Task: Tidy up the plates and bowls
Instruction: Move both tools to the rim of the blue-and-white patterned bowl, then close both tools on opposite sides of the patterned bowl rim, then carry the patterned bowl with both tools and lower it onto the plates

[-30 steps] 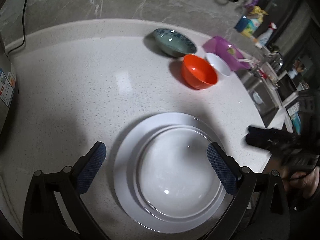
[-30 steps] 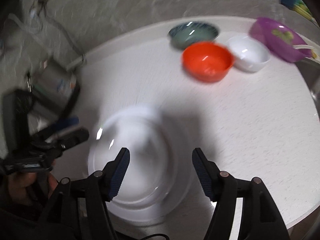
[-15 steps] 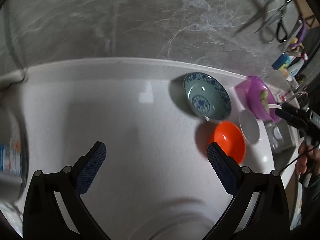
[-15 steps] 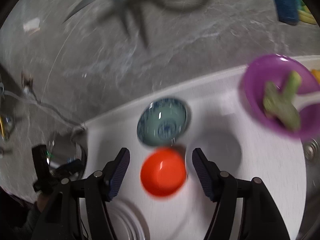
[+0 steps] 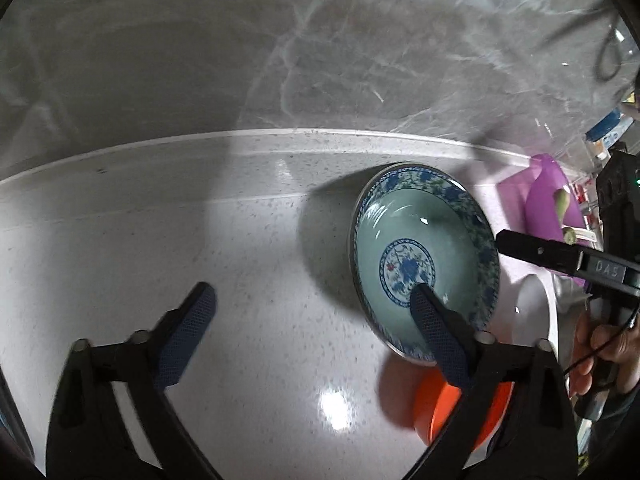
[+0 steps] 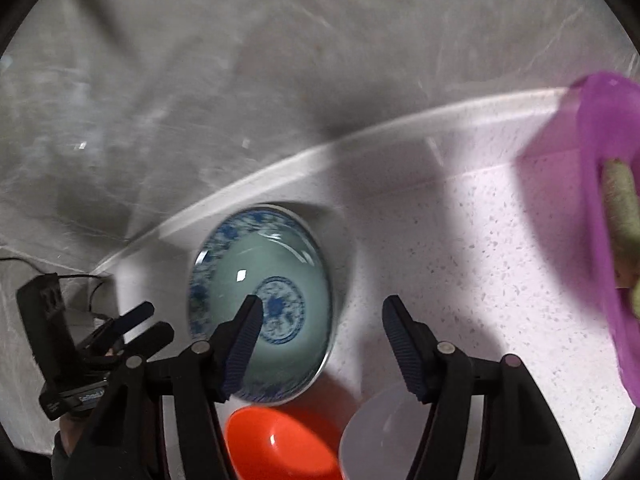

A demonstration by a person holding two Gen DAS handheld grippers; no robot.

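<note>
A blue-patterned celadon bowl (image 5: 424,256) sits on the white counter (image 5: 200,240) near the back wall; it also shows in the right wrist view (image 6: 276,276). My left gripper (image 5: 312,304) is open and empty, its right finger over the bowl's near side. My right gripper (image 6: 320,316) is open and empty, its left finger over the bowl, and it shows from the left wrist view (image 5: 560,256). An orange bowl (image 6: 280,444) and a white bowl (image 6: 380,432) lie just below the fingers. The orange bowl shows in the left wrist view (image 5: 448,400).
A purple bowl (image 6: 608,216) holding green food stands at the right. The grey marble wall (image 5: 280,40) rises right behind the counter's back edge. The left gripper and the hand holding it show at the lower left of the right wrist view (image 6: 132,328).
Both grippers moved forward from the stacked white plates toward the bowls at the back of the counter. The patterned bowl is now much nearer in both views. Both stayed open.
</note>
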